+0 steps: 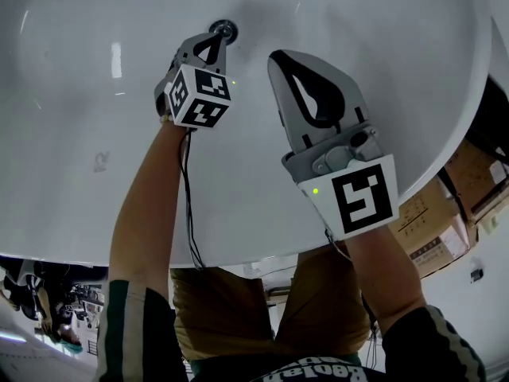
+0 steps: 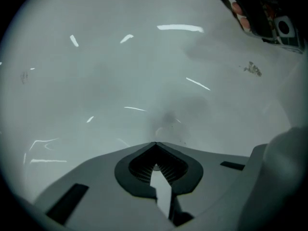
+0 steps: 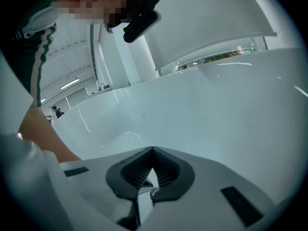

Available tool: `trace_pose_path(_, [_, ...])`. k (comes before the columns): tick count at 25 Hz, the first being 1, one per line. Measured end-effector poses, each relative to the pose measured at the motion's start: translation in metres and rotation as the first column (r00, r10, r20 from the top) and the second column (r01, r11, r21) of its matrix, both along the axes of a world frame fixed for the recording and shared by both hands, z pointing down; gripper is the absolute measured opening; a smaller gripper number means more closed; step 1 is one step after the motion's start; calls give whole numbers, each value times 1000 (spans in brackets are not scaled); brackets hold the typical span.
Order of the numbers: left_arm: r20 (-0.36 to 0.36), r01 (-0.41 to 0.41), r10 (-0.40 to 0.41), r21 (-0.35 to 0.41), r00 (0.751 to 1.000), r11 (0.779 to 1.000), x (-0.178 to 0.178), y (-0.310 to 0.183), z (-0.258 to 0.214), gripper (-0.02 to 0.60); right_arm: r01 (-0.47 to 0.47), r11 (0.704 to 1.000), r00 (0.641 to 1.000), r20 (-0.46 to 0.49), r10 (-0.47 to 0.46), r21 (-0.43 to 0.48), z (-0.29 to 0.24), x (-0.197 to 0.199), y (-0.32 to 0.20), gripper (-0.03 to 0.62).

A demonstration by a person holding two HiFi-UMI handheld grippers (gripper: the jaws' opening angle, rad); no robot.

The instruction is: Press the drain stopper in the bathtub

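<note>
A small round chrome drain stopper [image 1: 226, 29] sits in the floor of the white bathtub [image 1: 79, 134], at the top of the head view. My left gripper [image 1: 213, 41] is shut with nothing in it, and its closed tip rests at the stopper's near edge. I cannot tell whether it touches. In the left gripper view the shut left gripper [image 2: 155, 144] points at bare tub surface, and the stopper does not show. My right gripper [image 1: 279, 59] is shut and empty, held above the tub floor to the right of the stopper. The right gripper [image 3: 152, 148] faces the tub's wall.
The tub's near rim [image 1: 238, 255] runs under both forearms. Cardboard boxes [image 1: 445, 205] stand outside the tub at the right. A black cable [image 1: 188, 205] hangs along the left arm. The person's bare left arm [image 3: 41, 134] shows in the right gripper view.
</note>
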State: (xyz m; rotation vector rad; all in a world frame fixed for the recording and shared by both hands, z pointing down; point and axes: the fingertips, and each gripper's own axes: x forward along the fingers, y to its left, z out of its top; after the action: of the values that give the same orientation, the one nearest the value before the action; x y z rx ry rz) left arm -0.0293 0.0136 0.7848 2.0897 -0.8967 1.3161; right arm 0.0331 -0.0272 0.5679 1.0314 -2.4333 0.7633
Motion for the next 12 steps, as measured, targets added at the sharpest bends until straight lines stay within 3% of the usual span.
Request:
trace_pose_path(7, [76, -50, 58, -101, 995, 994, 5, 8, 46, 9, -36, 998, 999, -30, 35, -42, 10, 0, 4, 11])
trace_pose_path(12, [106, -61, 76, -143, 991, 988, -2, 13, 62, 9, -83, 995, 997, 0, 83, -47, 6, 5, -4, 11])
